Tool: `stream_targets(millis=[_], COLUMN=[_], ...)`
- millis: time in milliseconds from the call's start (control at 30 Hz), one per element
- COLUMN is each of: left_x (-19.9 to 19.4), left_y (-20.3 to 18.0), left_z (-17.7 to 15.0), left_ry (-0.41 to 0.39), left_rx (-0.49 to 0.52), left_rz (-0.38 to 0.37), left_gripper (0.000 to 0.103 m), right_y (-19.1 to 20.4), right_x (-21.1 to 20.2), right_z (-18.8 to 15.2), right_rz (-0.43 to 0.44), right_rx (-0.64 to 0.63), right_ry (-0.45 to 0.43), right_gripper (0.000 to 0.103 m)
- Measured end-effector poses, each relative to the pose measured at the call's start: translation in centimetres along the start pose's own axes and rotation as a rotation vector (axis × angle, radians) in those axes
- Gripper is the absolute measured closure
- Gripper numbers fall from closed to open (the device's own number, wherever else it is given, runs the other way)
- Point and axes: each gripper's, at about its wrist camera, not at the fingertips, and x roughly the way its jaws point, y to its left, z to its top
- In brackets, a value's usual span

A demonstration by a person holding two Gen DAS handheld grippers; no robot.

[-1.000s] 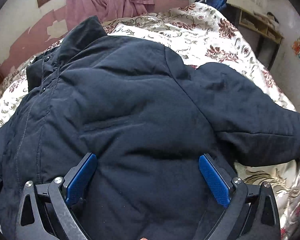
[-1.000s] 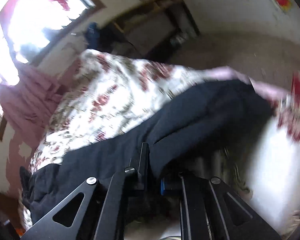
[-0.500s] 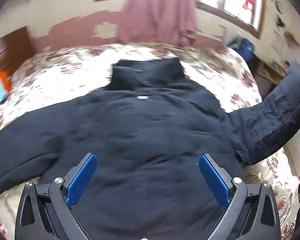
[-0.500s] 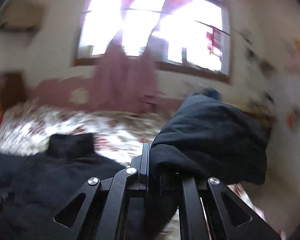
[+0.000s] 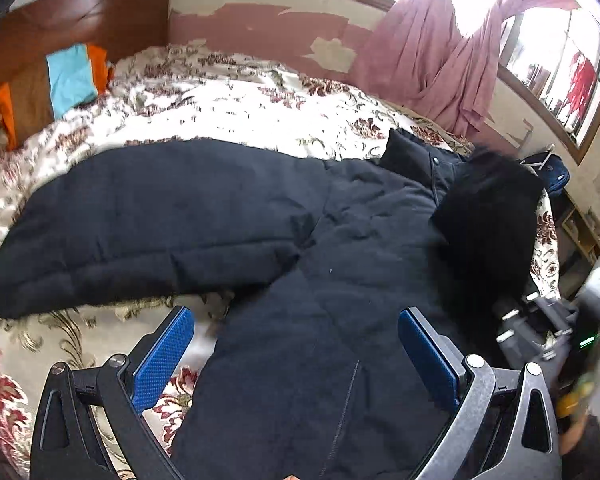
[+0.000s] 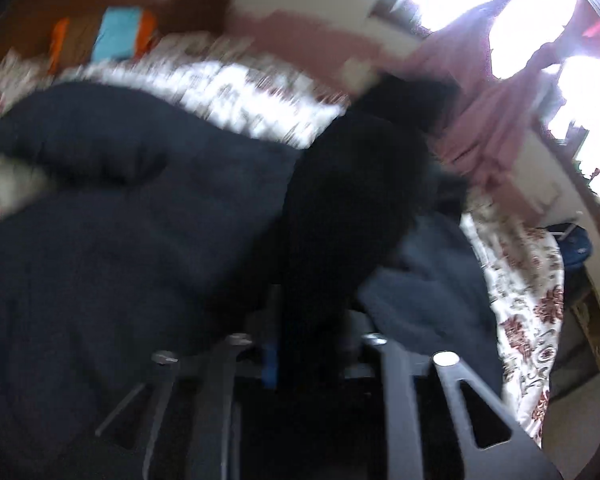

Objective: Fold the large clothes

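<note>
**Dark jacket lying across a flowered bed, one sleeve being carried over**

A bed (image 5: 236, 112) with a cream cover printed in dark red flowers and grey scrolls is filling most of both views. A curved brown wooden headboard (image 5: 100, 20) is standing at its far left end, with an orange and light blue cloth (image 5: 70, 78) lying against it. The wall behind is showing pink paint peeling off in patches, and a mauve curtain (image 5: 440, 60) is hanging bunched at a bright window (image 5: 556, 64).

The jacket (image 5: 340, 280), large, padded and navy with a soft matte face and stitched seams, is lying flat on the bed cover. Its left sleeve (image 5: 140, 224) is stretching out wide toward the headboard side, and its stand-up collar (image 5: 416, 156) is pointing toward the curtain. The right sleeve (image 6: 352, 208) is lifted off the bed and is hanging as a blurred dark mass over the jacket's body.

The left gripper (image 5: 296, 356) is hovering over the jacket's lower part with its blue ribbed pads spread wide and nothing between them. The right gripper (image 6: 312, 356) has just been opening; the raised sleeve is sitting between its jaws, but blur is hiding whether the pads are pressing on it. A blue bag (image 5: 552, 172) is sitting beyond the bed's right edge.
</note>
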Motion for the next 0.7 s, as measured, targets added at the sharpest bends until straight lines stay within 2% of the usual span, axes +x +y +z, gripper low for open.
stream_targets(millis=[33,133,267,367,500,567,633,667,700], left_x=[0.3,1.1,2.2,3.5,6.6,7.9,9.6,9.9,10.4], left_y=[0.3,0.2,-1.3,-2.2,-2.6,-2.6,-2.6,-2.5,-2.5], left_z=[-0.3,-0.8,-1.1,-1.2,-1.4,-1.4,-1.3,-1.3,-1.2], left_ry=[0.004,0.013,0.011,0.032,0.111,0.147,0.195,0.198,0.197], left_rx=[-0.001,0.005,0.013,0.016,-0.035,-0.066,-0.105,-0.117,-0.134], left_rz=[-0.014,-0.060,-0.134,-0.137,-0.159,-0.185,-0.226,-0.235,-0.253], left_gripper=[0.000,0.000,0.000,0.001,0.002,0.014,0.040,0.044,0.057], right_y=[0.6,1.0,0.3,-2.5,-7.0,-9.4,-11.1,-12.1,-12.7], right_x=[0.1,-1.3,-3.3,-5.2,-7.4,-7.9,-8.3,-7.9,-8.1], right_z=[-0.4,-1.0,-2.3,-4.6,-7.8,-9.5,-11.3,-11.9,-12.7], right_rz=[0.007,0.016,0.078,0.105,0.054,0.031,0.007,-0.003,-0.010], right_rx=[-0.018,-0.027,0.014,0.082,0.194,0.264,0.322,0.346,0.368], right_ry=[0.006,-0.023,-0.033,-0.049,-0.057,-0.046,-0.033,-0.027,-0.021], right_gripper=[0.055,0.045,0.043,0.043,0.043,0.043,0.043,0.043,0.043])
